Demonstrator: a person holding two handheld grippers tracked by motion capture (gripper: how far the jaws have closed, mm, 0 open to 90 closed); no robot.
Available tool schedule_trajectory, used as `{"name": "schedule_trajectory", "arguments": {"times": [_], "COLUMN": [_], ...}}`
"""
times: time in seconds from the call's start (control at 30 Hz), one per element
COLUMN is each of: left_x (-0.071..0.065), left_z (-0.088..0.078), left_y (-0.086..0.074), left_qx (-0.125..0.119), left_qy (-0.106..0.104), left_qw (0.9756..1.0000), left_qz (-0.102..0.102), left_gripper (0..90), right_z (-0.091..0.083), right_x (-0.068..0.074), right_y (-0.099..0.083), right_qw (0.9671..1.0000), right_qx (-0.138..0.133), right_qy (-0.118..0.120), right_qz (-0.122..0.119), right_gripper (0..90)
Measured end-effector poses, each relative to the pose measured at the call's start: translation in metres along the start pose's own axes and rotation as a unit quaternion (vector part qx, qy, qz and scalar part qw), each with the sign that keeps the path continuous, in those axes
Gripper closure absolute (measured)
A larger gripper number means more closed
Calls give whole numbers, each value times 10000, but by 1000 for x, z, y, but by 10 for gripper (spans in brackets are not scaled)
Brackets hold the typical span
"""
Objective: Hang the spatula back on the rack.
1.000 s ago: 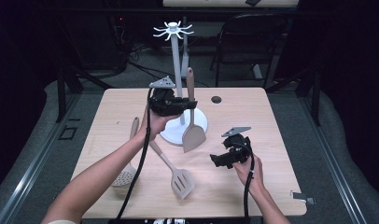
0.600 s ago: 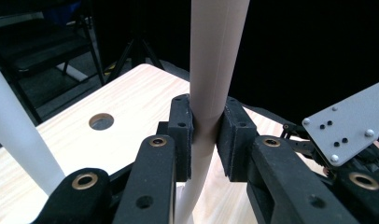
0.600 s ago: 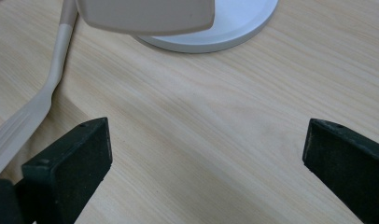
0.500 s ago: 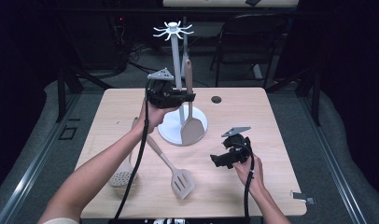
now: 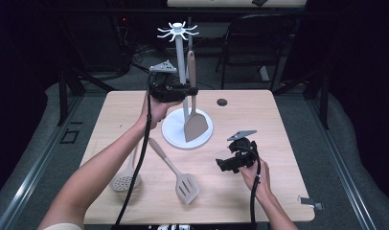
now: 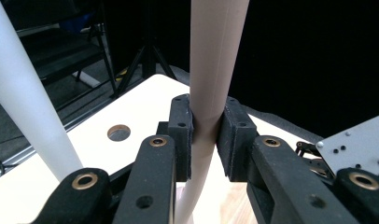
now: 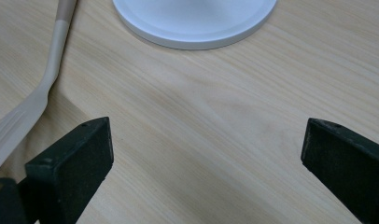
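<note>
High view: left hand-held gripper (image 5: 191, 90) clenched on spatula (image 5: 195, 125) handle, blade down, beside rack (image 5: 178, 52) pole for hanging (hooks at 12 o'clock); right hand-held gripper (image 5: 220, 165) released, idle.

The left gripper (image 5: 190, 90) clamps the handle of a beige solid spatula (image 5: 194, 123), held upright beside the pole of the white hook stand with its round base (image 5: 171, 132). On the light wooden table (image 5: 279, 124), 2 utensils lie near-left: a slotted spatula (image 5: 185, 184) and a perforated spoon (image 5: 121, 181). The right gripper (image 5: 220, 165) hovers low at the right.
</note>
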State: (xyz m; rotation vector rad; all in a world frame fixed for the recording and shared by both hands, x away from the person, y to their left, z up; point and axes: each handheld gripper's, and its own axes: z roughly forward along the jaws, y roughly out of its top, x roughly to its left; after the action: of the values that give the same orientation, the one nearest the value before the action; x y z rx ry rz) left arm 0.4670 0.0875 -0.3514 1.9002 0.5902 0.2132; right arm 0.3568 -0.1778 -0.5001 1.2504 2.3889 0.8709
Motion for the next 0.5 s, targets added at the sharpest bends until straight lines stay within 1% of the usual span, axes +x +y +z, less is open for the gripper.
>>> {"name": "schedule_trajectory", "arguments": {"times": [0.2,0.33,0.5], "left_x": [1,2,3], "left_z": [0,-1,-1], "left_y": [5,13,18], "left_qx": [-8,-28,-24], "left_qy": [17,23,45], "left_qw": [10000,10000,9999], "left_qz": [15,69,103], "left_gripper": [770,770,770], "right_z": [0,1,1], "right_x": [0,0,0], "right_y": [0,0,0], "right_qw": [10000,10000,10000], "right_qx": [6,32,68], "right_qy": [-11,-2,-5], "right_qz": [-8,-29,-56], "right_gripper": [19,19,17]}}
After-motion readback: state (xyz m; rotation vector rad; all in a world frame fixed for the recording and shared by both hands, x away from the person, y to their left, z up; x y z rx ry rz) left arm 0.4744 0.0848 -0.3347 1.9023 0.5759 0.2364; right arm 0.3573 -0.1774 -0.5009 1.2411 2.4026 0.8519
